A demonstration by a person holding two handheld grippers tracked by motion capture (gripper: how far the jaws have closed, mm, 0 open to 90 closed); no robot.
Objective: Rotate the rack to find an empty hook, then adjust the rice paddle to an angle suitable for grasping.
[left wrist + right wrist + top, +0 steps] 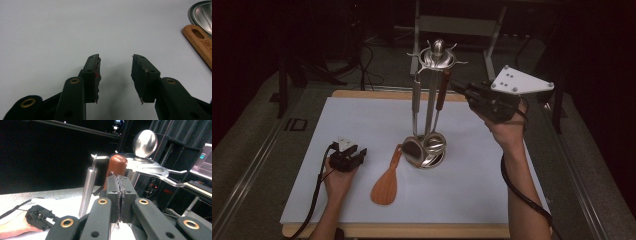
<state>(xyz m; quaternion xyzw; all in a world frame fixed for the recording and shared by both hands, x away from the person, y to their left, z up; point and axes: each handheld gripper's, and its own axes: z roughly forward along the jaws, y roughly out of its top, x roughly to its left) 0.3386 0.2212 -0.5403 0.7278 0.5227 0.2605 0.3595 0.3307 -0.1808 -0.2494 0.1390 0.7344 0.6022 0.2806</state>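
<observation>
Holding the right gripper [458, 88] level at the top of the utensil stand [430, 110], we are keeping its jaws pressed together; in the right gripper view [119, 195] the pads are meeting with nothing visibly between them. The wooden-handled utensil [442, 92] is hanging from a hook on the stand's crown, and its rounded brown handle end [117, 165] is sitting directly ahead of the closed jaw tips, just beyond them; whether they are touching it we cannot tell. The utensil's long axis is running vertically, handle end up and working end down toward the stand's base, so the jaws are meeting it crosswise. A steel-handled utensil [88, 190] is hanging just beside it, on the left in the right gripper view.

We are resting the left gripper [354, 156] low over the white tabletop [492, 190], its jaws standing wide with nothing between them [115, 75]. A wooden spatula [387, 182] is lying flat between this gripper and the stand's base, blade toward us and handle slanting away toward the base.

We are judging the right hand [507, 131] the nearer one to the hanging utensil; any grasp there first calls for opening the jaws.
</observation>
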